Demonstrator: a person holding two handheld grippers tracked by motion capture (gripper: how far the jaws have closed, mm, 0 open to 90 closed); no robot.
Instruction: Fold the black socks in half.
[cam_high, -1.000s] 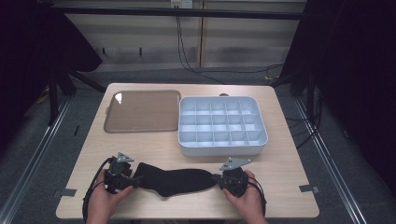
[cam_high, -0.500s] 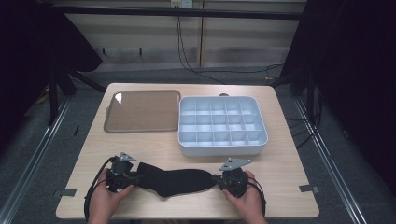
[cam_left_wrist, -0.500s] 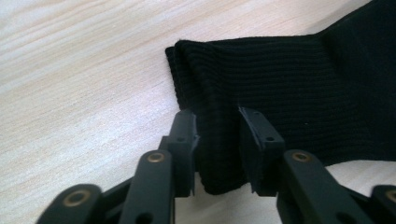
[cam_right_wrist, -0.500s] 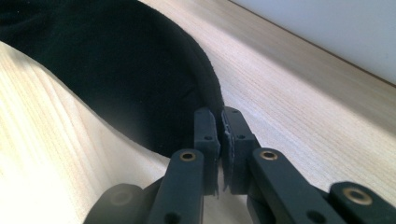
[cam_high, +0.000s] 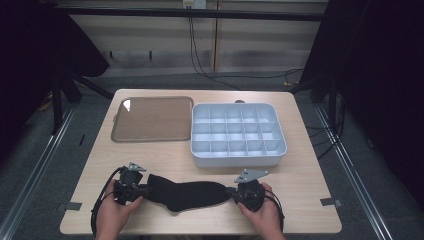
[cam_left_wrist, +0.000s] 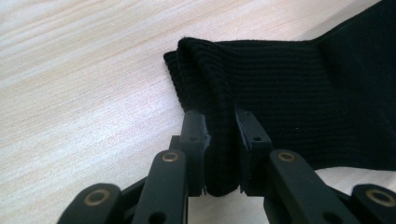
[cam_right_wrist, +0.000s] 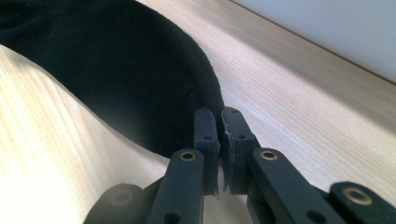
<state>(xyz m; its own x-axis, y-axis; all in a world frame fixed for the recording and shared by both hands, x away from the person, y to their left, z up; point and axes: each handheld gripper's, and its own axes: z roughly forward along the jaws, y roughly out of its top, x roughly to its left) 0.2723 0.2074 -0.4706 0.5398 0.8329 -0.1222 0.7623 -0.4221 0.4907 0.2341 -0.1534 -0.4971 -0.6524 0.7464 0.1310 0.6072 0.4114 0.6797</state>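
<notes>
A long black knitted sock (cam_high: 187, 194) lies flat on the pale wooden table (cam_high: 310, 175), low in the middle of the high view. The left gripper (cam_high: 142, 190) holds one end of it and the right gripper (cam_high: 231, 194) holds the other end.

In the left gripper view, the jaws pinch a thick fold of the ribbed top of the sock (cam_left_wrist: 261, 79), and cloth bulges between them. In the right gripper view, the jaws are pressed nearly together on a thin edge of the sock (cam_right_wrist: 116, 70).

The sock looks soft and light. It will likely bend and sag when lifted, so it is best held at both ends like this. It will not break. The thin edge could slip out, so a deeper bite there may be safer.

Higher in the high view sit a flat brown tray (cam_high: 152, 119) and a white plastic box with many small empty compartments (cam_high: 238, 134).
</notes>
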